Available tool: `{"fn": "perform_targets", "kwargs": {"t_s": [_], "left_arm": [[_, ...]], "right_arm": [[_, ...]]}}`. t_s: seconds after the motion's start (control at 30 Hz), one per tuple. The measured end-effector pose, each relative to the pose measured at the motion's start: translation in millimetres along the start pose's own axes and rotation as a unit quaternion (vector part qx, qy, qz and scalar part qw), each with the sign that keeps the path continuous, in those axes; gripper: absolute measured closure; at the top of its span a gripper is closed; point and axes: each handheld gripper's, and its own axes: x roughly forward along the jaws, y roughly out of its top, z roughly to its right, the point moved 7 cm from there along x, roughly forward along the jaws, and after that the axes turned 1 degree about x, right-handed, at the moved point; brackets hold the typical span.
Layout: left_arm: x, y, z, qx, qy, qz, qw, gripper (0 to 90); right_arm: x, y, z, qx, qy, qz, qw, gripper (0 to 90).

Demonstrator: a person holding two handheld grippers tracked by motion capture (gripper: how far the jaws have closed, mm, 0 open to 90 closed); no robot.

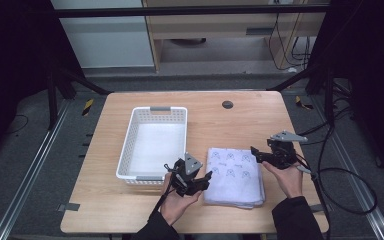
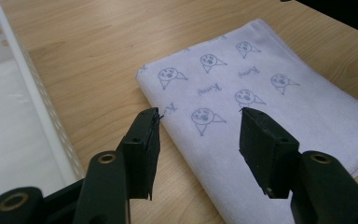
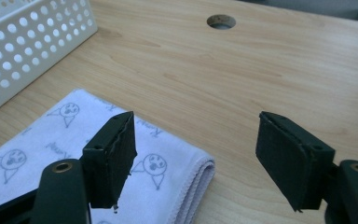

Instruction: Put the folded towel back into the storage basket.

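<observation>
A folded pale lilac cloth (image 1: 235,176) printed with small cartoon faces lies flat on the wooden table, right of a white perforated basket (image 1: 127,147). My left gripper (image 1: 206,176) hovers at the cloth's left edge, open, with nothing between its jaws; in the left gripper view the cloth (image 2: 256,107) spreads ahead of that gripper (image 2: 199,114). My right gripper (image 1: 254,152) is open at the cloth's far right corner. In the right gripper view the gripper (image 3: 196,117) straddles the cloth's folded corner (image 3: 168,168) without touching it.
The basket (image 3: 28,42) holds a white liner and stands left of centre. A round cable hole (image 1: 227,104) sits near the table's far edge. Black cables trail off the right side of the table. Bare wood lies beyond and right of the cloth.
</observation>
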Motion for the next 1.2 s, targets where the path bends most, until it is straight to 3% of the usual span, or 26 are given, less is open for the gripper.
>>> {"fn": "perform_targets", "kwargs": {"t_s": [0.4,0.77,0.93,1.03,1.2], "left_arm": [[16.0,-11.1,9.2,-0.005,-0.007,-0.023,0.9997,48.3],[28.4,-23.6,11.5,-0.009,0.007,-0.039,0.9992,49.2],[31.5,-27.7,16.0,0.002,0.015,-0.045,0.9989,48.7],[34.8,-31.3,17.8,-0.005,0.011,-0.052,0.9986,48.3],[38.7,-34.6,19.0,-0.018,0.01,-0.056,0.9982,47.7]], "right_arm": [[10.7,-19.3,1.9,0.004,0.001,-0.028,0.9996,30.7],[19.8,-36.7,2.2,0.007,0.003,-0.053,0.9986,32.1],[25.8,-46.1,2.6,0.008,0.002,-0.068,0.9976,32.9],[28.3,-50.8,2.5,0.004,0.006,-0.075,0.9972,33.2],[29.6,-53.5,1.7,0.016,0.011,-0.076,0.9969,33.5]]}}
